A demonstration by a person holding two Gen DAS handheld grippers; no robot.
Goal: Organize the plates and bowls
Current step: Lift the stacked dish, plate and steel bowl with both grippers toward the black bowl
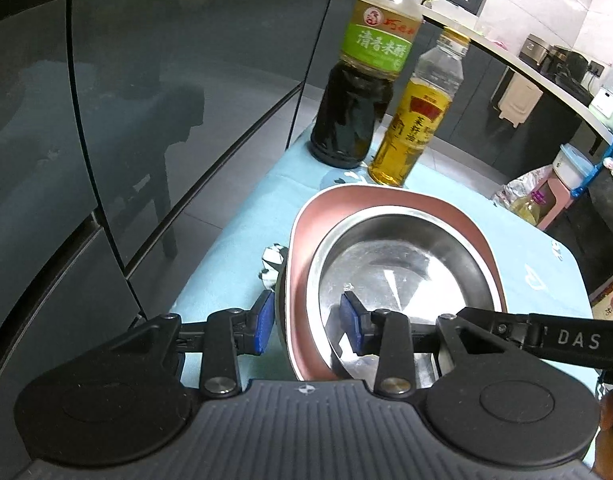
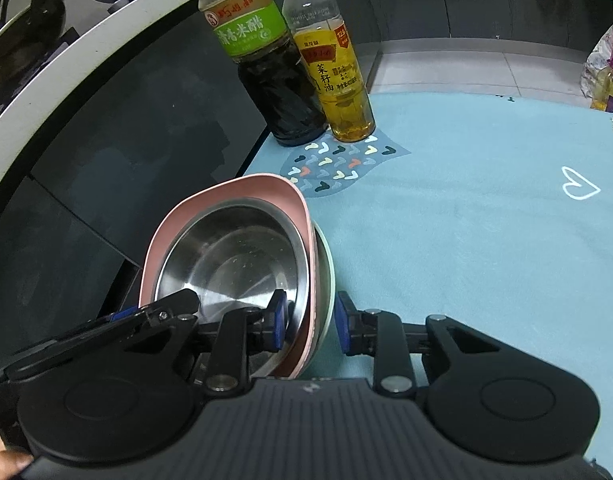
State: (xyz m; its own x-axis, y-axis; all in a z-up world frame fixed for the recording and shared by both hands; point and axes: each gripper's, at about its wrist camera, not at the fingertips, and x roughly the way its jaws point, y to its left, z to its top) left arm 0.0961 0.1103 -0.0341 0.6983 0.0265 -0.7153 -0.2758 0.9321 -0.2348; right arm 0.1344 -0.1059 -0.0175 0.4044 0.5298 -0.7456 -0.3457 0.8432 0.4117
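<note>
Steel bowl [image 1: 390, 264] nested in the pink plate [image 1: 302, 264] looks slippery; both grippers [image 1: 310, 322] [image 2: 309, 320] straddle the rims, agape.

the tablecloth [image 2: 466, 240] is pale blue, with a white outlined heart and a darker blue-grey patch [image 2: 338, 166] scattered with small hearts in white, navy, orange and pale green. just behind that patch stand two bottles: the vinegar bottle [image 2: 262, 60] is clear with dark, nearly black liquid, a lime-green label with white characters and a yellow cap; the oil bottle [image 2: 334, 64] holds golden liquid under a yellow and red label. in front of the patch, a pink plate [image 2: 274, 188] holds a shiny silver steel bowl [image 2: 230, 256], with a pale green rim [image 2: 328, 280] beneath. gripper pads [image 1: 264, 322] are blue on black arms. cabinets [image 1: 106, 120] behind are dark grey.
</note>
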